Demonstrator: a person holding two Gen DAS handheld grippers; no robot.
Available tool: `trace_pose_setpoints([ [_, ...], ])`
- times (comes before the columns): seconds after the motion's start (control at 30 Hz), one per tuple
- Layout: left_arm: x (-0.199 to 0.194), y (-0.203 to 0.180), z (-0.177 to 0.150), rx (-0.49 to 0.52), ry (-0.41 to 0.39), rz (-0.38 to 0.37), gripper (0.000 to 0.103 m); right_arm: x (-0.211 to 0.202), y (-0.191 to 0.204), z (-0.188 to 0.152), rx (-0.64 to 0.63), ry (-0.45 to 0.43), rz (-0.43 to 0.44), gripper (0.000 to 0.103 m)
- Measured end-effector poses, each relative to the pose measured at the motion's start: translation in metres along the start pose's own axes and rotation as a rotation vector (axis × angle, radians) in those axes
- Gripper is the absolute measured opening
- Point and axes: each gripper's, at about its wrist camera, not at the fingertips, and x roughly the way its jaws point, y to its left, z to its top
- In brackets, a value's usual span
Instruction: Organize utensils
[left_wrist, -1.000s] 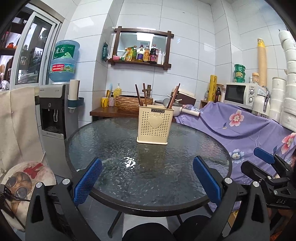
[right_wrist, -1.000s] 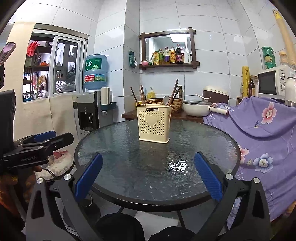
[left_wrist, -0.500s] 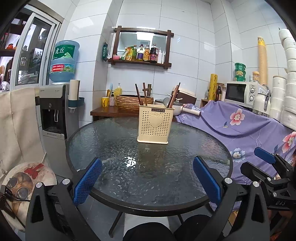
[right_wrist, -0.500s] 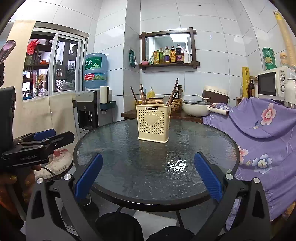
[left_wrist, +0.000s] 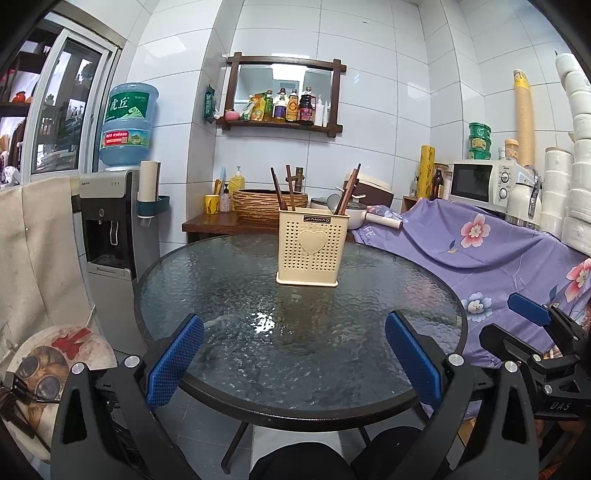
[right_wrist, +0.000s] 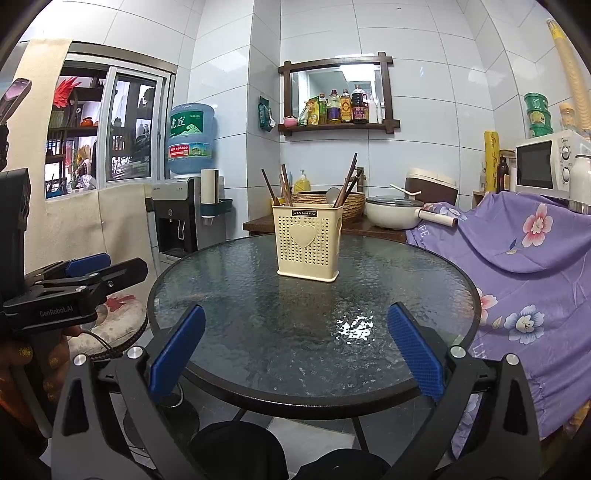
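Note:
A cream perforated utensil holder (left_wrist: 312, 245) with a heart on its front stands upright on the round glass table (left_wrist: 221, 295); it also shows in the right wrist view (right_wrist: 307, 243). Brown chopsticks (left_wrist: 282, 188) and a spoon stand in it, leaning left and right. My left gripper (left_wrist: 293, 360) is open and empty, held back over the table's near edge. My right gripper (right_wrist: 295, 356) is open and empty at the near edge too. Each gripper shows from the side in the other's view.
A water dispenser (left_wrist: 110, 221) stands left of the table. A purple flowered cloth (left_wrist: 498, 251) covers furniture at the right, with a microwave (left_wrist: 480, 181) behind. A wooden side table with a basket (left_wrist: 269, 205) and a pot (right_wrist: 395, 214) stands behind the table.
Both grippers have drifted very slightly; the holder and chopsticks have not moved. Both stay open and empty.

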Motion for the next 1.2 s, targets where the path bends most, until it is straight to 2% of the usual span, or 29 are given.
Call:
trace_pose_setpoints([
  [0.4,-0.0043,-0.0001,0.0013,0.006,-0.027,0.007,0.097,-0.0015,-0.0002,0.0004,0.003,-0.008,0.002,0.097],
  [1.2,0.0007,0.0025,0.0,-0.014,0.0,-0.009,0.097,-0.0002,-0.0041,-0.0009,0.009,-0.003,0.005,0.097],
])
